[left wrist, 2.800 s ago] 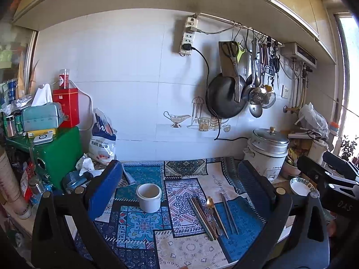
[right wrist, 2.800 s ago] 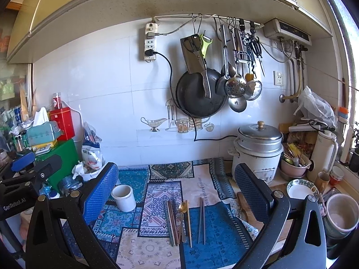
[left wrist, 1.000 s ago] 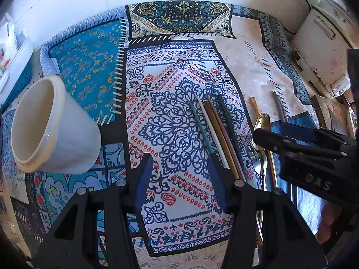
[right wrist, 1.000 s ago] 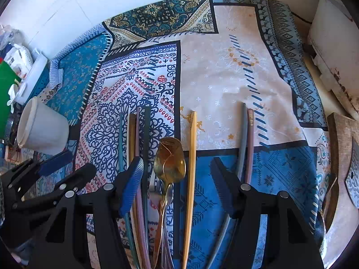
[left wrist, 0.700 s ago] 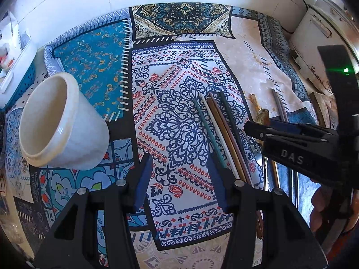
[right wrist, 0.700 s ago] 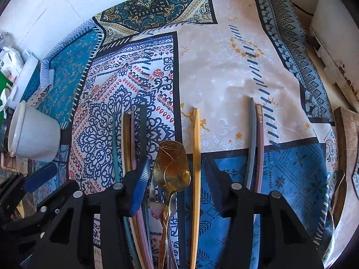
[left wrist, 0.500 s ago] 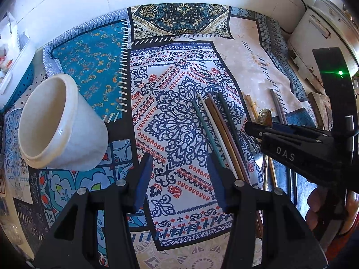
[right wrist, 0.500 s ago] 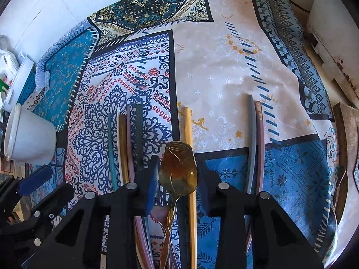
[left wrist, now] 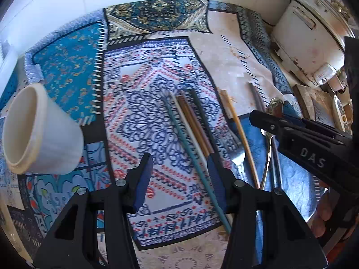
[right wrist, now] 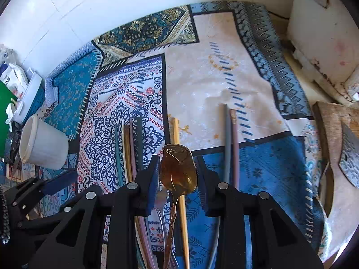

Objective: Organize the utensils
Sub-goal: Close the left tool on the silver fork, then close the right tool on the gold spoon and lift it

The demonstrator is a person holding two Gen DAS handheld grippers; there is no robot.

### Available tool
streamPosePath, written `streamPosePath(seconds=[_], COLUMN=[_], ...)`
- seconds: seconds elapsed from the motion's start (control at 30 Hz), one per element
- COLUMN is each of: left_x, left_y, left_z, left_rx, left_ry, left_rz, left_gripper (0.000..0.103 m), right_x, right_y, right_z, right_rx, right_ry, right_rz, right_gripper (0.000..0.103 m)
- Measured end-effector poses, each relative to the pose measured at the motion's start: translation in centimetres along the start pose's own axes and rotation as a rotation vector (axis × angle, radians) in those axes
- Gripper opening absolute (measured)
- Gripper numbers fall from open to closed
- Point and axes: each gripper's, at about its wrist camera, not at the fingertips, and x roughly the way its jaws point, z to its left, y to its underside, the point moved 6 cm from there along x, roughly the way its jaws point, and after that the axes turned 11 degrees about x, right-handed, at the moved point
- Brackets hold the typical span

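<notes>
Right tool [right wrist: 177, 174], wrist view: the jaws, which stood wide either side of the gold spoon [right wrist: 178, 170] a second ago, have narrowed until both blue pads bear on the edges of its bowl. The bowl now sits between the fingertips and looks larger and clear of the patterned cloth [right wrist: 224, 71], which suggests the spoon has been raised off the tabletop; its handle runs back under the tool and out of sight. This reads as the first pick of the sorting task, completed as far as the grasp.

Still lying on the cloth: the yellow chopstick [right wrist: 176, 127] just beyond and under the spoon, the bundle of coloured chopsticks [right wrist: 130, 139] to the left of the tool, and the grey and brown pair [right wrist: 231, 139] to its right.

Left tool [left wrist: 179, 177], wrist view: about half open, as before, holding nothing, poised above the cloth with the teal chopstick [left wrist: 190, 148] passing near its right finger.

The white cup [right wrist: 42, 145] stands well to the left of both tools, mouth open and empty as far as can be seen; it is the likely destination for the spoon.
</notes>
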Motion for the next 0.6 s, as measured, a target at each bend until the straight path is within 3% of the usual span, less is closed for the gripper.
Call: streamPosePath(seconds=[0.2, 0.5, 0.6], left_x=[1.4, 4.1, 4.6], left_y=[-0.5, -0.9, -0.7], left_z=[-2.7, -6.2, -7.1], left_rx=[0.030, 0.006, 0.014], left_ry=[0.087, 0.255, 0.259], left_rz=[0.037, 0.133, 0.155], left_gripper=[0.051, 0.034, 0.033], right_x=[-2.4, -4.9, -5.4], right_y=[-0.1, 0.0, -0.1], right_z=[-1.2, -3.4, -3.8], right_rx=[0.028, 0.067, 0.072], right_ry=[0.000, 0.011, 0.011], right_rz=[-0.051, -0.097, -0.109], right_gripper=[0.028, 0.028, 0.028])
